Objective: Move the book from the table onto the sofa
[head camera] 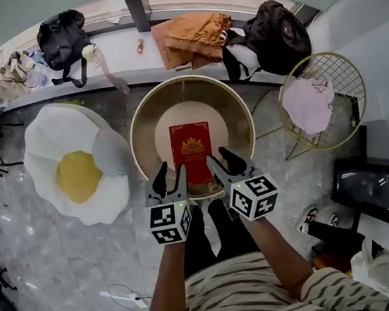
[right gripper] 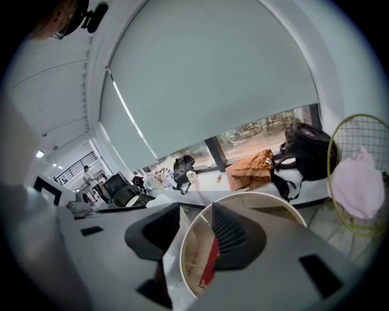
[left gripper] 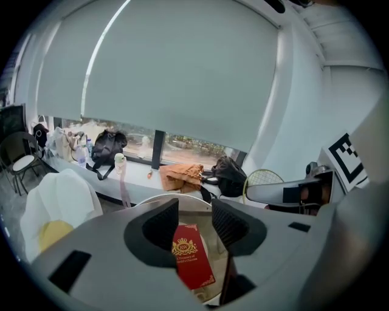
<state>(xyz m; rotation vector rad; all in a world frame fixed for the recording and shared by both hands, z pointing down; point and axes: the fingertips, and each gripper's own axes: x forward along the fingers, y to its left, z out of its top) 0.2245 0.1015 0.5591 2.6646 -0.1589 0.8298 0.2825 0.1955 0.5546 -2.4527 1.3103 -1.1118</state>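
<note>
Left tool (head camera: 171, 170) and right tool (head camera: 216, 155) gape near red gold-crested book (head camera: 191, 144).

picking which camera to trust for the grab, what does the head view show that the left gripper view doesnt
Only the head view: the person's striped shirt, the black screen at the right, and the whole round table from above. Only the left gripper view: the roller blind over the window. Both: the red book flat on the table, the egg-shaped sofa, the orange cloth, and the left gripper with jaws apart, empty.
</note>
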